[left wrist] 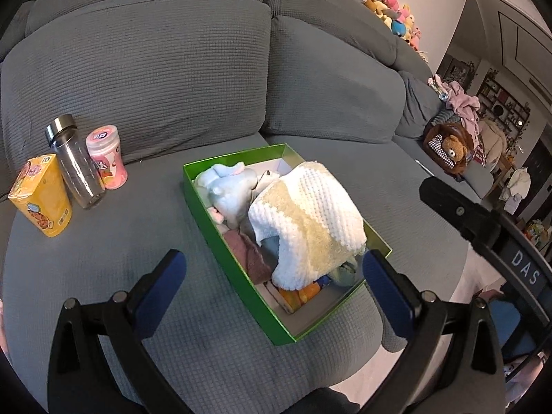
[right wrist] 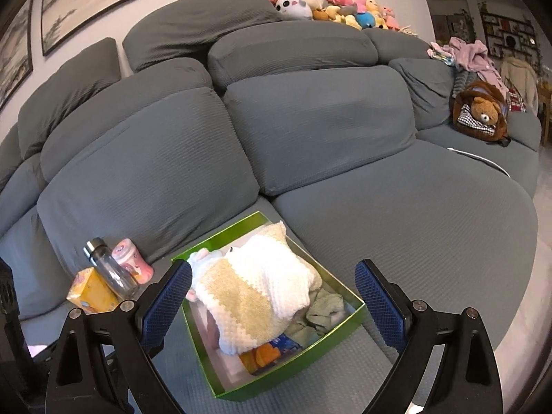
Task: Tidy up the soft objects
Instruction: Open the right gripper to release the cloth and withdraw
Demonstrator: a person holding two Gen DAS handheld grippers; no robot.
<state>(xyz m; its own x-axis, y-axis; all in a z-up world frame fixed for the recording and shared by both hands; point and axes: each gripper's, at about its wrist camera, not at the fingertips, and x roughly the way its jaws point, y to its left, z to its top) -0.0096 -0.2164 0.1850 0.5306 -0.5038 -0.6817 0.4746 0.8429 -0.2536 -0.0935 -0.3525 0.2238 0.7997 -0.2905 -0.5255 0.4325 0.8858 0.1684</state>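
Left gripper (left wrist: 272, 276): jaws spread wide, nothing between the pads, hovering over the near end of the box.
Right gripper (right wrist: 272, 296): also wide apart and empty, above the box; in the left view its black arm shows at 3 o'clock.
Box (left wrist: 220, 238): green, open-topped, on the grey sofa (left wrist: 155, 69) seat, at 6 o'clock in the right view.
Knit cloth (left wrist: 310, 220): cream and white, draped on top of the pile in the box, one corner reaching over the far wall.
Blue plush (left wrist: 231, 189): in the far left part of the box, partly under the cloth.
Handling: the cloth looks light, limp and thick, so it should bunch and sag when lifted; a pinch on a raised fold near the middle would likely hold better than the thin edge. The plush should squash and spring back; take it by the body.
Hard items: yellow carton (left wrist: 41, 196), clear bottle (left wrist: 74, 165) and pink tub (left wrist: 107, 157) stand together at 9 o'clock of the box, well apart from it.
Left view only: the blue plush and a mauve rag (left wrist: 252, 255) by the left wall.
Right view only: a green cloth (right wrist: 324, 310) by the right wall, and framed pictures above the sofa.
Risk: a corner of the cloth may snag on the box wall.
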